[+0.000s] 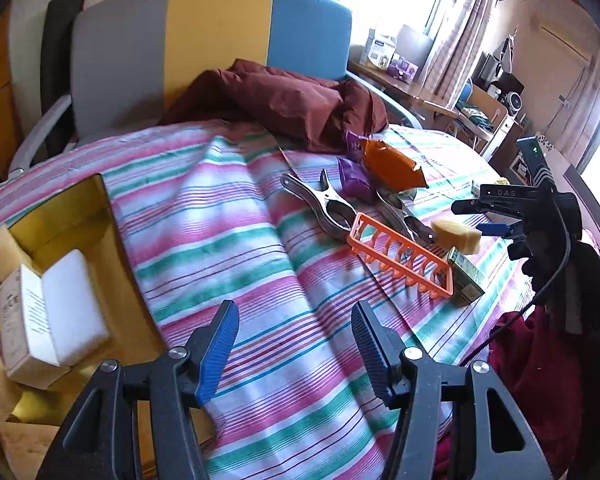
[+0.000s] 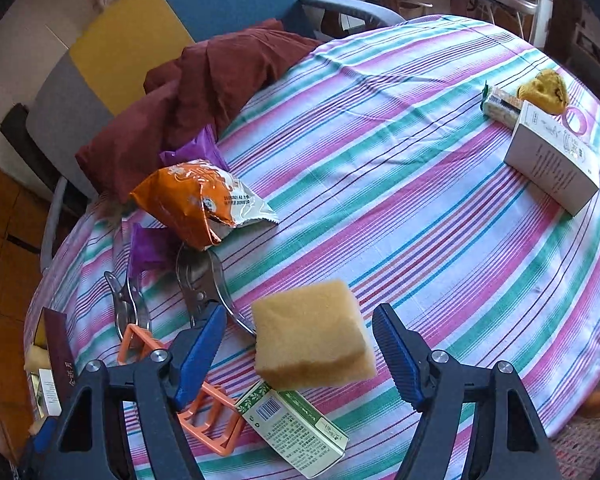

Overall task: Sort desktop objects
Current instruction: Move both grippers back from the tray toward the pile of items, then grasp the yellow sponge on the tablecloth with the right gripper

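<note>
A: Where is the left gripper [image 1: 296,344]?

B: Over the striped tablecloth [image 1: 228,216], its blue-padded fingers [image 1: 216,352] spread wide with nothing between them. To its left sits an open yellow-lined cardboard box [image 1: 100,216] that holds a white foam block [image 1: 80,300], a small printed carton [image 1: 24,320] and a tan sponge piece [image 1: 0,252].

A: And the right gripper [image 2: 300,356]?

B: Its jaws stand apart too. A tan sponge block [image 2: 312,344] lies between the two pads, but I see a gap on each side, so nothing is clamped. From the left wrist view the same sponge sits just off the tips of that gripper.

A: What lies around the sponge?

B: A green-and-white carton [image 2: 296,432] just below it, an orange plastic rack [image 2: 208,424] beside that, and two metal spring clamps [image 2: 204,280] a little farther back. An orange snack bag [image 2: 200,204] and a purple wrapper [image 2: 152,252] lie near a heap of maroon cloth [image 2: 204,92].

A: Anything on the far side of the table?

B: A white box [image 2: 552,160], a small wrapped packet [image 2: 500,106] and a yellow heart-shaped sponge [image 2: 544,90], all well apart from the sponge block.
</note>
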The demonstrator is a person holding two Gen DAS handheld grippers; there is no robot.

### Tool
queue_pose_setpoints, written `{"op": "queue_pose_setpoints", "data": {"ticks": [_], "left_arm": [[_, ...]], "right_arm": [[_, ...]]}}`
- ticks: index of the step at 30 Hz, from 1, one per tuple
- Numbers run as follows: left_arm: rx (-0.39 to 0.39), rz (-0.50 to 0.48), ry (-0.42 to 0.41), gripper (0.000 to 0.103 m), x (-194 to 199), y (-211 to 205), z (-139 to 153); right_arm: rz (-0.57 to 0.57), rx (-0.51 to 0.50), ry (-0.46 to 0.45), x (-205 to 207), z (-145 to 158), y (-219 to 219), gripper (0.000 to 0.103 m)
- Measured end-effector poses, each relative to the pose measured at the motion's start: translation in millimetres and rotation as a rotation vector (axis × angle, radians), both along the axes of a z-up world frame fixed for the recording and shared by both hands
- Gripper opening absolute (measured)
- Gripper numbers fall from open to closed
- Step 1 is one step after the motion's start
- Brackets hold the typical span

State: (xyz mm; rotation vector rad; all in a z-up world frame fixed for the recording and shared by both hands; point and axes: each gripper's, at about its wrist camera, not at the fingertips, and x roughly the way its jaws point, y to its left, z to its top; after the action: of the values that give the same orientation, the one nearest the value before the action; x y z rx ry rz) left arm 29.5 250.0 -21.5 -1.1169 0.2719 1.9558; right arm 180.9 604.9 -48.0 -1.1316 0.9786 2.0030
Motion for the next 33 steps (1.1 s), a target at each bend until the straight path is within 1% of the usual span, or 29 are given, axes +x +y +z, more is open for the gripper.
{"op": "queue_pose_setpoints", "data": {"ticks": [6,10,11,12,13,17,18,23,26,28,29,32,33], "left_arm": [[-0.011,0.012,-0.036,0.059,-10.6,12.8,-7.5],[-0.015,0.021,-0.036,0.059,-17.0,21.3,-7.2],[-0.013,0.02,-0.035,0.059,-18.3,23.6,-6.3],[-0.014,0.015,-0.03,0.059,-19.7,27.5,-4.9],[-0.017,0.011,-0.028,0.059,-20.6,30.1,-3.9],[0.009,-0.023,-0.048,0.059,-27.5,50.8,6.2],[0.026,-0.038,-0.059,0.059,-29.7,58.6,10.0],[0.054,-0.068,-0.107,0.059,-37.6,94.3,17.7],[0.074,-0.083,-0.153,0.059,-39.8,111.3,19.5],[0.072,-0.088,-0.14,0.059,-40.2,119.6,19.9],[0.057,-0.089,-0.125,0.059,-40.8,125.0,19.1],[0.006,-0.124,-0.032,0.059,-39.8,140.4,18.0],[-0.008,-0.15,-0.005,0.059,-39.4,146.4,17.3]], "right_arm": [[0.05,0.015,-0.065,-9.2,-4.7,-7.7,0.077],[0.081,0.019,-0.113,-13.2,-9.9,-11.7,0.076],[0.084,0.021,-0.13,-15.6,-12.3,-12.0,0.07],[0.085,0.028,-0.147,-16.0,-13.2,-12.5,0.06],[0.082,0.045,-0.174,-16.4,-14.2,-12.7,0.056],[0.094,0.055,-0.199,-17.4,-15.7,-14.9,0.052],[0.091,0.058,-0.194,-15.6,-14.5,-14.0,0.05],[0.063,0.066,-0.155,-7.4,-8.2,-10.0,0.043],[0.06,0.059,-0.154,-9.0,-7.2,-11.0,0.043],[0.048,0.045,-0.145,-6.9,-7.5,-8.4,0.046],[0.041,0.028,-0.136,-6.5,-9.7,-6.7,0.048],[0.033,0.017,-0.124,-4.1,-9.5,-5.8,0.05],[0.038,0.017,-0.129,-4.8,-10.0,-6.7,0.053]]}}
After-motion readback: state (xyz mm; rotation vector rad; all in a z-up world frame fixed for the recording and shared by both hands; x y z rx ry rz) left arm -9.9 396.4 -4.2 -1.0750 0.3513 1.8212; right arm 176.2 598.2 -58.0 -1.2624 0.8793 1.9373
